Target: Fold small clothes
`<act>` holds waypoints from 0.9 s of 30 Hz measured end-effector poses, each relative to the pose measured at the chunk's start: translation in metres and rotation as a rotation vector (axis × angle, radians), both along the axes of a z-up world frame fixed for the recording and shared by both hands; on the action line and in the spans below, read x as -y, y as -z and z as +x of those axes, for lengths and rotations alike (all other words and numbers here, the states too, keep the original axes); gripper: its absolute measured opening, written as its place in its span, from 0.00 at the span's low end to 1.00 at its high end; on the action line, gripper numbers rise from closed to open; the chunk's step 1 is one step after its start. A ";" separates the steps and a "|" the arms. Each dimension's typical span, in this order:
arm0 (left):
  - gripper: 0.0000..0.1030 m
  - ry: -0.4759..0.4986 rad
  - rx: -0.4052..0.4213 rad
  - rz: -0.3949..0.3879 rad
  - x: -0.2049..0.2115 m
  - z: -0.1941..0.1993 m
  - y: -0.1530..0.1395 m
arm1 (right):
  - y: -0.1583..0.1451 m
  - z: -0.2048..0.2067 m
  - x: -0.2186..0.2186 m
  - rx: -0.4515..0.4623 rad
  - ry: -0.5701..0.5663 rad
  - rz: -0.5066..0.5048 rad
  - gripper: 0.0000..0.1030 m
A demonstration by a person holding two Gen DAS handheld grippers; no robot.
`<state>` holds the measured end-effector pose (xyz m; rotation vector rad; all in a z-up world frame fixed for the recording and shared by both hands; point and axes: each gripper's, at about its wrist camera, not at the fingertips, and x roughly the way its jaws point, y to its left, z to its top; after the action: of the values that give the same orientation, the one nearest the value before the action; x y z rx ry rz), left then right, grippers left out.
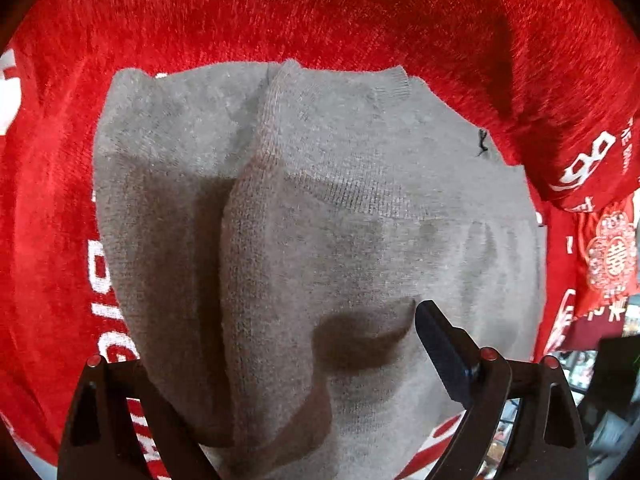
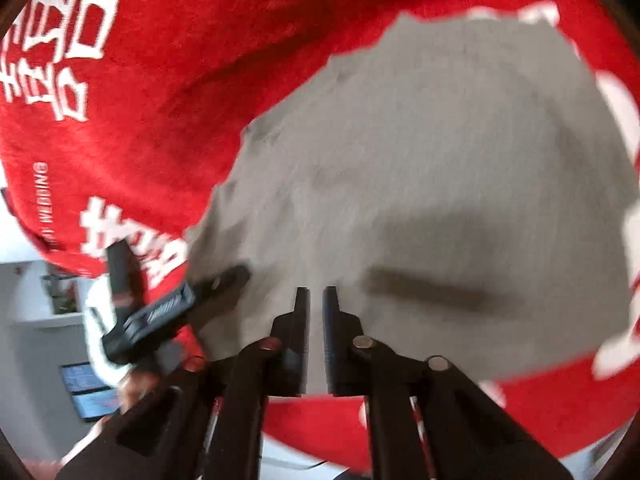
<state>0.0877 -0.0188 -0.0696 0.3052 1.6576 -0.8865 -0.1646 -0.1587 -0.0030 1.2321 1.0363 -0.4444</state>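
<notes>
The grey knit garment (image 1: 320, 208) is soft, light and limp, best pinched at a corner hem. Left tongs (image 1: 280, 360) spread wide with cloth draped between; whether they grip it cannot be told. Right tongs (image 2: 316, 300) nearly closed, holding nothing.

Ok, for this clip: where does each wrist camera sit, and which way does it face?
Left wrist: on the left gripper, looking along its wide-open fingers at the grey knit garment on the red printed cloth.
Right wrist: on the right gripper, fingers nearly together, facing the same garment; blurred, with the left gripper at its left edge.
Shared: garment, red cloth, left gripper.
</notes>
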 end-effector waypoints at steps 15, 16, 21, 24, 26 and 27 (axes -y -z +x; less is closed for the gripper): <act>0.26 -0.037 0.099 -0.053 0.014 -0.008 -0.046 | 0.036 -0.002 0.025 -0.013 -0.128 0.090 0.04; 0.26 -0.039 0.099 -0.076 0.016 -0.008 -0.055 | 0.034 -0.007 0.032 -0.006 -0.122 0.098 0.07; 0.25 -0.013 0.105 -0.184 0.049 -0.032 -0.097 | 0.022 -0.041 0.050 0.050 -0.049 0.124 0.07; 0.25 0.056 0.118 -0.220 0.078 -0.063 -0.113 | 0.015 -0.071 0.069 0.057 0.018 0.119 0.07; 0.25 0.123 0.125 -0.239 0.104 -0.090 -0.119 | 0.013 -0.091 0.082 0.046 0.063 0.110 0.07; 0.25 0.166 0.132 -0.239 0.118 -0.106 -0.120 | 0.012 -0.101 0.088 0.048 0.082 0.110 0.07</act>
<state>-0.0186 -0.1366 0.0500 0.3315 1.4031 -1.1537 -0.2656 -0.2464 -0.0152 1.3807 0.9831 -0.4231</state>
